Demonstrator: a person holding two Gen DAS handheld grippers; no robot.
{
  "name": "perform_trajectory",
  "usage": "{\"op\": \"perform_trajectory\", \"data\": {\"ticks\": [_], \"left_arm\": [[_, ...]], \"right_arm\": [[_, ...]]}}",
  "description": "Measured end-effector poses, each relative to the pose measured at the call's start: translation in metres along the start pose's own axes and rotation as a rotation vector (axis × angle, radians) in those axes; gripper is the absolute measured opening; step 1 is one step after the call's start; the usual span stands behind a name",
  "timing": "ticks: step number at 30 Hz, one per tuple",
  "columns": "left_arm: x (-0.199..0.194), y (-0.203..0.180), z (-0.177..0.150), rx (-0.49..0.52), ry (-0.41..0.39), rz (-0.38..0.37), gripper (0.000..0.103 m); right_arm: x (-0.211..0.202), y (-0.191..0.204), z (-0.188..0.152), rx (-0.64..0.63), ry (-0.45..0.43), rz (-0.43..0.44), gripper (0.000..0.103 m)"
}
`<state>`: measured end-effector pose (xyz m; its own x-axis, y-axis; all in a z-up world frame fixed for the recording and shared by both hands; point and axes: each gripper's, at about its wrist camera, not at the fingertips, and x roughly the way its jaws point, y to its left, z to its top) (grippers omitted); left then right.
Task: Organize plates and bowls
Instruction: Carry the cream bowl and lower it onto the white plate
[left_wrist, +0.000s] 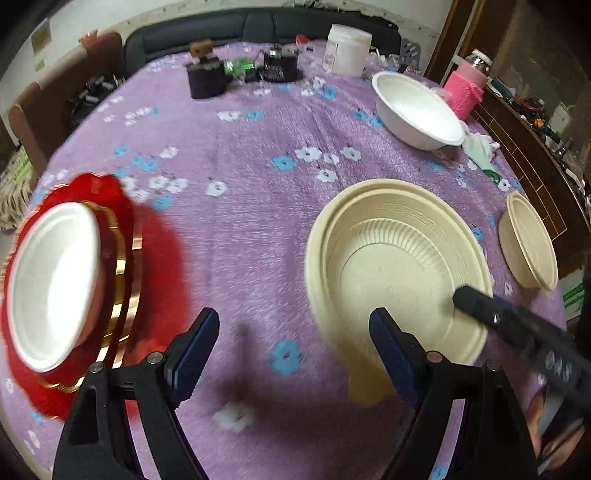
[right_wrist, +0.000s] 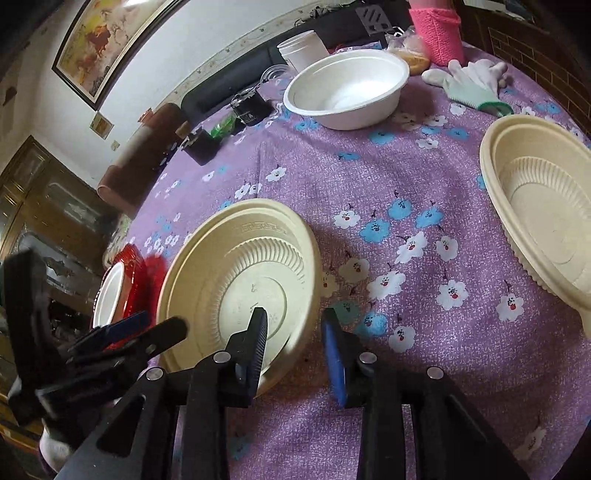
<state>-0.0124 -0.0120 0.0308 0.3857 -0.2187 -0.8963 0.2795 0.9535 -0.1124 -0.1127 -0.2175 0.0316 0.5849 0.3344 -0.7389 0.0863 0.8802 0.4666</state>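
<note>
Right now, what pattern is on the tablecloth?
The tablecloth is purple with small blue and white flowers, clearest in the right wrist view.

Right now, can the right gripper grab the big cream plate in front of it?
Probably yes. The right gripper is open, with one finger over the cream plate and the other outside its rim. Nothing sits between them, so closing should pinch the edge.

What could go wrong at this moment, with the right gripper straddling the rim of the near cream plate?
1. The right gripper is open around the near cream plate rim; a shallow bite could let it slip on closing.
2. The left gripper, also open, hovers close by, so the two could collide.
3. The red plate sits near the table edge.
</note>
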Motion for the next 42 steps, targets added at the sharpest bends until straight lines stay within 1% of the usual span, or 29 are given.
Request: {"op": "perform_trajectory", "data": {"ticks": [3, 4, 5, 6, 7, 8, 9, 10, 13, 17, 21, 23, 25, 29, 33, 35, 39, 42], "left_arm": [[0.013, -0.006, 0.004, 0.009, 0.02, 0.01, 0.081], [0.017, -0.009, 0.005, 0.018, 0.023, 0.015, 0.075], [0.02, -0.011, 0.006, 0.025, 0.028, 0.02, 0.057], [0.024, -0.013, 0.006, 0.03, 0.039, 0.027, 0.049], [0.023, -0.015, 0.007, 0.041, 0.015, 0.048, 0.041], [0.022, -0.015, 0.007, 0.043, 0.014, 0.029, 0.028], [0.023, -0.015, 0.007, 0.037, 0.023, -0.012, 0.023], [0.022, -0.016, 0.007, 0.033, 0.03, -0.026, 0.019], [0.015, -0.017, 0.004, 0.043, 0.009, -0.005, 0.019], [-0.002, -0.008, -0.003, 0.026, -0.016, -0.029, 0.019], [-0.026, 0.008, -0.009, 0.017, -0.065, -0.011, 0.021], [-0.042, 0.023, -0.011, 0.001, -0.099, 0.004, 0.026], [-0.056, 0.039, -0.014, -0.018, -0.126, 0.026, 0.028], [-0.082, 0.086, -0.014, -0.079, -0.174, 0.095, 0.028], [-0.091, 0.132, -0.014, -0.14, -0.174, 0.176, 0.03], [-0.09, 0.15, -0.014, -0.163, -0.168, 0.205, 0.03], [-0.082, 0.18, -0.012, -0.191, -0.149, 0.268, 0.031], [-0.075, 0.193, -0.01, -0.186, -0.143, 0.305, 0.033]], "right_arm": [[0.0, 0.0, -0.001, -0.014, -0.007, -0.013, 0.033], [0.0, 0.0, -0.001, -0.021, -0.009, -0.016, 0.033], [0.0, 0.0, -0.001, -0.027, -0.012, -0.017, 0.033], [0.0, 0.0, -0.002, -0.031, -0.014, -0.018, 0.033], [0.0, 0.0, -0.002, -0.036, -0.015, -0.016, 0.032], [0.0, 0.0, -0.003, -0.039, -0.019, -0.007, 0.031], [-0.002, 0.0, -0.005, -0.042, -0.022, 0.004, 0.025], [-0.002, 0.001, -0.005, -0.045, -0.021, 0.014, 0.022], [-0.004, 0.008, -0.007, -0.068, -0.03, -0.003, 0.022], [-0.013, 0.023, -0.007, -0.094, -0.056, 0.016, 0.021], [-0.016, 0.054, -0.005, -0.143, -0.071, 0.032, 0.021], [-0.012, 0.072, -0.003, -0.17, -0.07, 0.045, 0.021], [-0.004, 0.096, 0.0, -0.199, -0.06, 0.063, 0.021], [0.017, 0.141, 0.006, -0.245, -0.04, 0.109, 0.022], [0.049, 0.191, 0.01, -0.293, 0.002, 0.153, 0.022], [0.067, 0.213, 0.01, -0.329, 0.023, 0.148, 0.022], [0.095, 0.242, 0.008, -0.367, 0.059, 0.122, 0.022], [0.109, 0.253, 0.009, -0.385, 0.08, 0.097, 0.022]]}}
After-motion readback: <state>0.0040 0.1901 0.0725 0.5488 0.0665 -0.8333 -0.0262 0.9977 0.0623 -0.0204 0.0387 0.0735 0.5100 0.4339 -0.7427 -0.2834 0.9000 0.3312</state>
